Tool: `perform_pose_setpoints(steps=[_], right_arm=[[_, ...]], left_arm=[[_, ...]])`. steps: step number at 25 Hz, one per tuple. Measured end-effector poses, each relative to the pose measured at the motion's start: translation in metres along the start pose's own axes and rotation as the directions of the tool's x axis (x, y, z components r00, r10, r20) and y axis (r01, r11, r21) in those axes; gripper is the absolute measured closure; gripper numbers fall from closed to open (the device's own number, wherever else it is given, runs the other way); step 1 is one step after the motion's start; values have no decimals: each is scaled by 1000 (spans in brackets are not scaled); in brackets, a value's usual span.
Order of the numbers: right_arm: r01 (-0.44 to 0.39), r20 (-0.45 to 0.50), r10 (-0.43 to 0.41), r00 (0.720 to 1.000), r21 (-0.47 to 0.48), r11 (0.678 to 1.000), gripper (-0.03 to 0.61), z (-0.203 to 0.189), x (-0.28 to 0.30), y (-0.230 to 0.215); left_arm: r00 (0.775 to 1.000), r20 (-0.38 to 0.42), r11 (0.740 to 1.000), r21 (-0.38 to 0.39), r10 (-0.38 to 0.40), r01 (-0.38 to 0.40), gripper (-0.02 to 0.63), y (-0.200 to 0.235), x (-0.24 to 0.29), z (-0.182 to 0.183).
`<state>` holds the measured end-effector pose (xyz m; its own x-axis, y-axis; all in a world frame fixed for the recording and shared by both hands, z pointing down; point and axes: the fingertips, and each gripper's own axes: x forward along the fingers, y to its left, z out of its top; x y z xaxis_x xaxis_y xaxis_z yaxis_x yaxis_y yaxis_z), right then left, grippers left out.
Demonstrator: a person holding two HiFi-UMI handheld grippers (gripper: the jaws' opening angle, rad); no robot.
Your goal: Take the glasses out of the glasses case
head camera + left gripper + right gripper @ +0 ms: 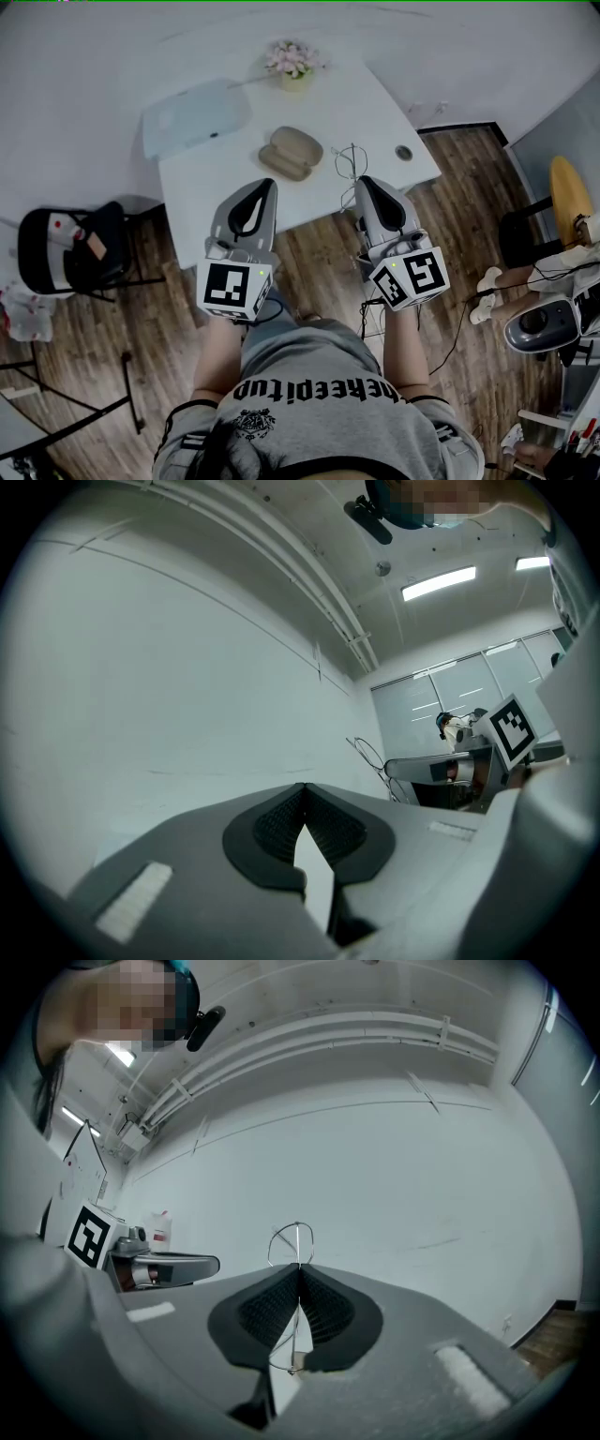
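Right gripper (364,180), angled up over the table's (394,122) near edge, pinches the wire glasses (291,1241); left gripper (270,183) alongside, clenched empty; open glasses case (291,153) lies just beyond.

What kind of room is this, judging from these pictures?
Probably an office or a workroom indoors. A white table stands on a wood floor, a black chair is beside it, and long ceiling lights hang overhead.
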<state>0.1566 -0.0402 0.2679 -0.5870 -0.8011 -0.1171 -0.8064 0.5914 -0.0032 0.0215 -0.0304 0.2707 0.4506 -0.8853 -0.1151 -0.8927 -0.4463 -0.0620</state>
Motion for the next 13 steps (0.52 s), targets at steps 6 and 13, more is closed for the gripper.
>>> perform_pose_setpoints(steps=[6,13], right_arm=[[0,5,0,1000,7,1000,572,1,5,-4],[2,8,-2,1000,15,1000,572,-1,16,-7]], left_arm=[[1000,5,1000,1,-2,2,594,3,5,-3],[1000,-4,1000,1,-1,1,594,11,12,-2]])
